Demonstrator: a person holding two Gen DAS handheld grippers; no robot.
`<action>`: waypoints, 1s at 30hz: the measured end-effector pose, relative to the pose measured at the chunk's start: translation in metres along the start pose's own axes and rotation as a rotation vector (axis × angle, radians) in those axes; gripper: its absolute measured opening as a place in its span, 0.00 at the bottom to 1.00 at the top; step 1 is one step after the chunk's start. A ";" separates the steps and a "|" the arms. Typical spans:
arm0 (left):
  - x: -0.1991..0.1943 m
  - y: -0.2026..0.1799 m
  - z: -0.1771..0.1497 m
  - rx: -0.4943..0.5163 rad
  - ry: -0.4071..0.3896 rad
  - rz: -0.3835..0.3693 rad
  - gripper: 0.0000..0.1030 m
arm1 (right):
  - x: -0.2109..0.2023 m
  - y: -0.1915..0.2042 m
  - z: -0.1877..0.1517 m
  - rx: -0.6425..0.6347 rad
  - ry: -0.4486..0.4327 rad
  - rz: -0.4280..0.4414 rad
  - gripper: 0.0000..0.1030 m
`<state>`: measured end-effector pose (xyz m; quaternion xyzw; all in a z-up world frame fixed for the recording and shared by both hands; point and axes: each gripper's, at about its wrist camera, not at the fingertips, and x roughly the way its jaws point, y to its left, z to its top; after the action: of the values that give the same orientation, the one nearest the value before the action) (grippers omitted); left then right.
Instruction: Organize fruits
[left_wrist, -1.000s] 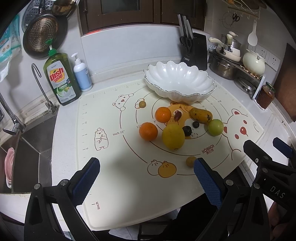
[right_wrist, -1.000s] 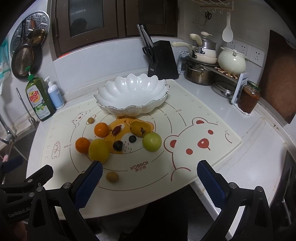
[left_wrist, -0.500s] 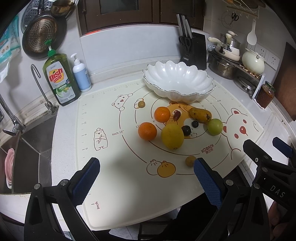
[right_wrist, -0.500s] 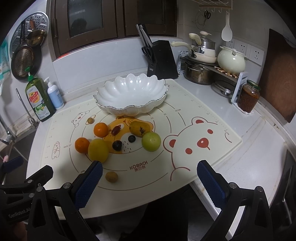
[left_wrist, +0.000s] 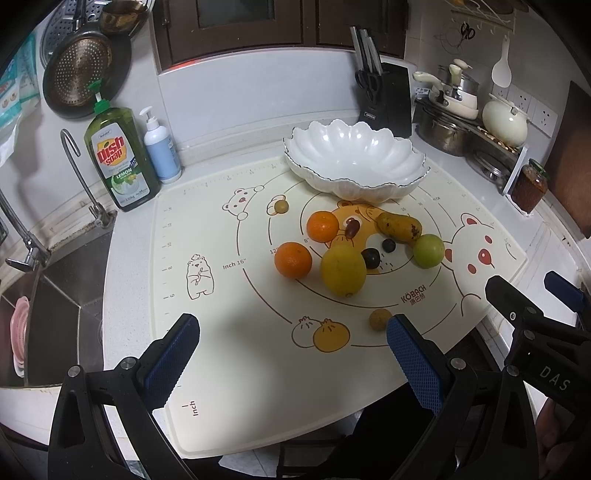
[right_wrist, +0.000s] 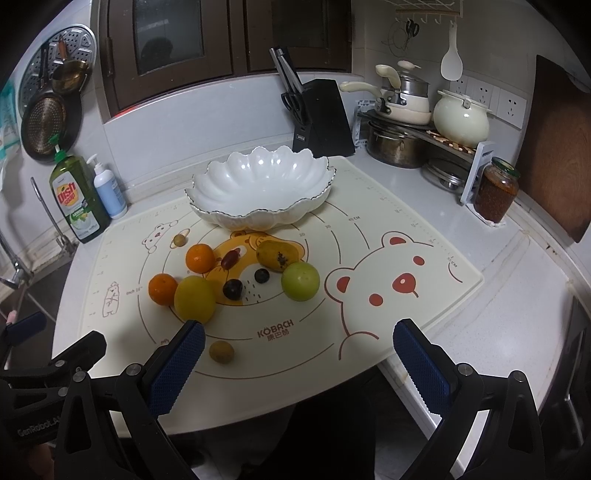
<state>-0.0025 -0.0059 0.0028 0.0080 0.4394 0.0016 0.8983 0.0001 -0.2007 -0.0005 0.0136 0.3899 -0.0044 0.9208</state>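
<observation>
Left wrist view: the left hand-held gripper (left_wrist: 291, 360), fingers apart and holding nothing, faces fruit ahead; the lemon (left_wrist: 343, 270) lies nearest.

Right wrist view: the right hand-held gripper (right_wrist: 297, 363), likewise spread, probably sits closer to the small brown fruit (right_wrist: 221, 352), ahead-left.

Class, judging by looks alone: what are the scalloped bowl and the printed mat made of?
Scalloped bowl: likely glazed ceramic; glossy white with bright highlights and a thin dark rim line. Printed mat: probably silicone; matte cream, lying flat, with printed rulers and bears.
</observation>
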 end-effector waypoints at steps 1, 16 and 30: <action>0.000 0.000 0.000 -0.001 -0.001 0.000 1.00 | 0.000 0.000 0.000 0.001 0.001 0.000 1.00; 0.000 0.000 0.000 0.001 -0.001 0.004 1.00 | 0.001 -0.004 -0.001 0.005 0.000 -0.004 1.00; 0.010 0.001 0.000 -0.002 0.006 0.024 1.00 | 0.009 -0.005 -0.003 0.006 0.007 -0.001 1.00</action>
<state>0.0036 -0.0045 -0.0047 0.0122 0.4418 0.0129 0.8969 0.0038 -0.2054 -0.0087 0.0163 0.3933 -0.0060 0.9192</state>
